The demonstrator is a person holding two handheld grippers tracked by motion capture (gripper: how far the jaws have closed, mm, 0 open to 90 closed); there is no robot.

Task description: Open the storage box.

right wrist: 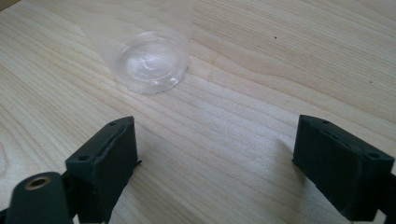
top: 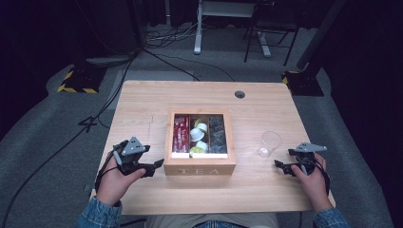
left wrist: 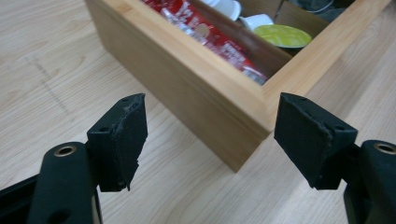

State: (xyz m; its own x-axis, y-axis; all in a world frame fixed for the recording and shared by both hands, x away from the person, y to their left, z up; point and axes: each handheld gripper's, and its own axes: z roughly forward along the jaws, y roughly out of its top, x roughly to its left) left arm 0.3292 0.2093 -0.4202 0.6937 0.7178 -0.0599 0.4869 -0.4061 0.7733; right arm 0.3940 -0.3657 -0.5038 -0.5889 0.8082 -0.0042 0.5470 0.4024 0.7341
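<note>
Down low on the left, the left hand-held gripper [top: 153, 167] sits on the wooden surface [top: 142, 109] with its jaws wide apart and nothing in them. Its tips are just beside the near left corner of a wooden box [left wrist: 196, 88]. The front of the box says "TEA". Inside, long red packets [top: 181, 134] lie pointing away from the person, with little white and green cups [top: 198, 136] in the middle part and dark packets [top: 217, 135] in the right part. The right hand-held gripper [top: 281, 166] is open too, holding nothing. A clear plastic cup [right wrist: 149, 56] stands upright near its jaws.
</note>
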